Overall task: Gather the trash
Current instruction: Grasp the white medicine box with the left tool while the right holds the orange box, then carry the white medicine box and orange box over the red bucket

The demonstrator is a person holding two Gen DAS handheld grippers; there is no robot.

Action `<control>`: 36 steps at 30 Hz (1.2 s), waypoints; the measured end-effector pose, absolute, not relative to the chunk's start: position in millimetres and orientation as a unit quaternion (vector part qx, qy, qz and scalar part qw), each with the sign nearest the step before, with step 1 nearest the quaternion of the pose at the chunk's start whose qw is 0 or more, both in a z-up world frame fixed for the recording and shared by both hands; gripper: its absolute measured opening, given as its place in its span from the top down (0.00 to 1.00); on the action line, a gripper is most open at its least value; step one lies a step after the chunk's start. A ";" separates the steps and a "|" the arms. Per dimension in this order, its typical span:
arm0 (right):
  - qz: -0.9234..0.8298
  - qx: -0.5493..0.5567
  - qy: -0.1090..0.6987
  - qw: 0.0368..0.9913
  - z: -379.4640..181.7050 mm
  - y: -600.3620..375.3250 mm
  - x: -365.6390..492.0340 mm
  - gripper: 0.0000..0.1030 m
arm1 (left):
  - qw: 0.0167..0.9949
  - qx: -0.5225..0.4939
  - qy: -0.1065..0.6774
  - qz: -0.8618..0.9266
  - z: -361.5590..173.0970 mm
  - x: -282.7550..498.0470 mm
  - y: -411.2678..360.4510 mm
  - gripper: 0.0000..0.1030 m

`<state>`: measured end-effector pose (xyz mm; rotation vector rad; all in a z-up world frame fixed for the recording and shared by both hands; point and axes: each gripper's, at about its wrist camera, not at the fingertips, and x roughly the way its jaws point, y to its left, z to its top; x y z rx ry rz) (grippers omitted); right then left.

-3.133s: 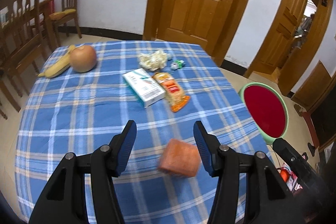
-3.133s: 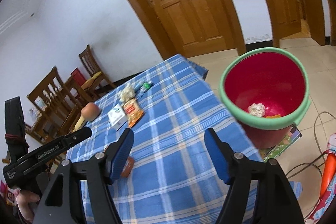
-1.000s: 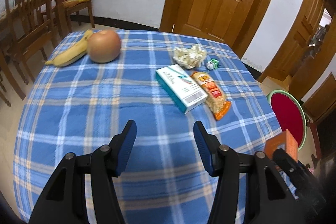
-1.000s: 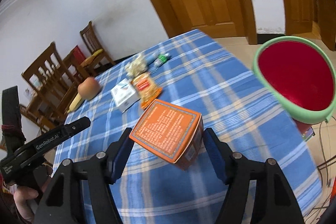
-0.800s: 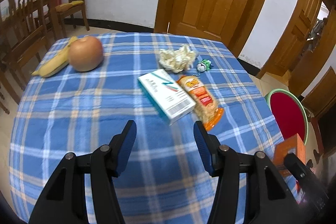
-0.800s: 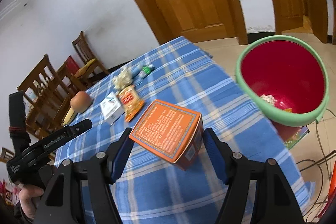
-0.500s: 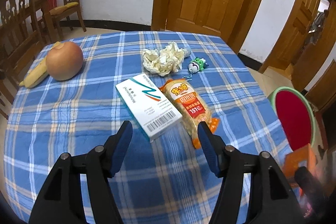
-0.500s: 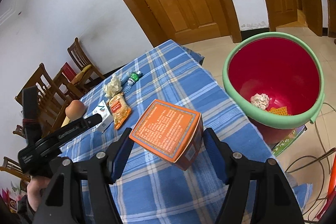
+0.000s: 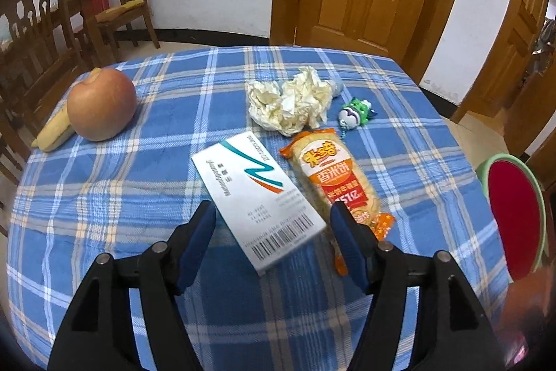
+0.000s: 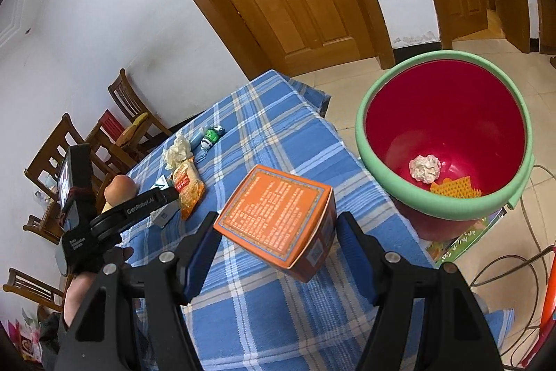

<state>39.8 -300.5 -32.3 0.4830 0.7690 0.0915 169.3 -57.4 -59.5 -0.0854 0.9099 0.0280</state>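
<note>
My right gripper (image 10: 274, 242) is shut on an orange carton (image 10: 278, 212) and holds it above the table's right edge, left of the red bin with a green rim (image 10: 448, 141). The bin holds a crumpled tissue (image 10: 424, 167) and an orange wrapper (image 10: 455, 188). My left gripper (image 9: 272, 232) is open just above the near end of a white box (image 9: 255, 193), with an orange snack packet (image 9: 335, 183) beside it. Crumpled paper (image 9: 292, 101) lies farther back.
An apple (image 9: 100, 105) and a banana (image 9: 54, 132) lie at the table's left. A small green toy (image 9: 356, 115) sits right of the crumpled paper. Wooden chairs (image 9: 128, 2) stand at the back left. The bin (image 9: 514, 214) stands off the table's right side. Cables (image 10: 510, 266) lie on the floor.
My left gripper has moved forward over the table, closing on the white box. My right gripper, still holding the orange carton, has drawn nearer to the bin.
</note>
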 end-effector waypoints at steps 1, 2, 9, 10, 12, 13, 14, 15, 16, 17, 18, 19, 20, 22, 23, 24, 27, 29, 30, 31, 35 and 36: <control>0.044 0.234 0.372 0.897 -32.7 -301.2 39.5 0.32 | 0.897 -0.041 0.440 0.016 -60.1 169.8 -55.8 0.33; 0.044 0.234 0.372 0.897 -32.8 -301.7 39.5 0.32 | 0.895 -0.042 0.443 0.019 -61.7 170.3 -53.9 0.33; 0.044 0.237 0.371 0.897 -33.1 -304.4 40.2 0.32 | 0.890 -0.043 0.452 0.041 -73.1 169.9 -39.5 0.33; 0.044 0.237 0.371 0.897 -33.2 -304.3 40.1 0.32 | 0.889 -0.045 0.454 0.043 -73.1 171.0 -38.4 0.33; 0.045 0.236 0.372 0.897 -33.2 -304.1 40.1 0.32 | 0.889 -0.057 0.453 0.036 -72.4 172.4 -35.2 0.33; 0.045 0.236 0.372 0.897 -33.1 -303.9 40.1 0.32 | 0.890 -0.059 0.450 0.035 -71.7 173.1 -34.7 0.33; 0.044 0.236 0.371 0.897 -33.1 -303.9 40.0 0.31 | 0.893 -0.058 0.446 0.034 -70.7 174.3 -34.2 0.33; 0.044 0.236 0.371 0.897 -33.0 -303.8 40.0 0.32 | 0.895 -0.056 0.442 0.033 -70.2 175.5 -34.1 0.33; 0.044 0.236 0.371 0.897 -32.9 -303.9 40.0 0.32 | 0.895 -0.056 0.441 0.030 -70.0 177.2 -34.0 0.34; 0.043 0.236 0.371 0.897 -32.8 -304.0 39.8 0.32 | 0.896 -0.055 0.441 0.026 -70.4 178.2 -34.0 0.43; 0.043 0.236 0.371 0.897 -32.6 -304.5 39.4 0.32 | 0.895 -0.055 0.442 0.022 -71.3 179.2 -34.1 0.46; 0.041 0.237 0.370 0.898 -32.3 -305.2 39.1 0.32 | 0.897 -0.054 0.439 0.019 -71.5 179.2 -34.1 0.46; 0.041 0.237 0.369 0.898 -32.3 -305.7 38.8 0.32 | 0.898 -0.051 0.438 0.018 -71.3 178.4 -34.2 0.47; 0.039 0.238 0.367 0.898 -31.6 -307.6 37.7 0.32 | 0.898 -0.049 0.437 0.015 -70.2 176.0 -34.6 0.47; 0.038 0.239 0.366 0.898 -31.4 -308.5 37.3 0.32 | 0.898 -0.050 0.436 0.013 -69.5 173.8 -34.7 0.47; 0.037 0.240 0.366 0.899 -31.0 -309.3 37.2 0.32 | 0.899 -0.051 0.435 0.010 -68.2 170.8 -34.8 0.47; 0.034 0.242 0.362 0.899 -29.7 -314.1 35.4 0.32 | 0.903 -0.055 0.425 -0.004 -59.6 159.3 -36.2 0.47; 0.030 0.245 0.360 0.900 -28.3 -317.7 34.1 0.32 | 0.907 -0.061 0.417 -0.016 -51.9 151.1 -38.5 0.47; 0.028 0.245 0.358 0.901 -27.6 -319.6 33.3 0.32 | 0.909 -0.065 0.411 -0.024 -46.6 146.6 -39.8 0.47; 0.025 0.246 0.356 0.901 -26.7 -321.9 32.2 0.32 | 0.910 -0.068 0.407 -0.030 -42.7 143.3 -40.9 0.47; 0.016 0.248 0.349 0.904 -22.4 -328.4 28.2 0.32 | 0.919 -0.071 0.383 -0.059 -20.8 129.1 -52.9 0.47; 0.014 0.248 0.347 0.904 -21.3 -329.8 27.2 0.32 | 0.921 -0.070 0.377 -0.066 -15.9 126.8 -55.6 0.47</control>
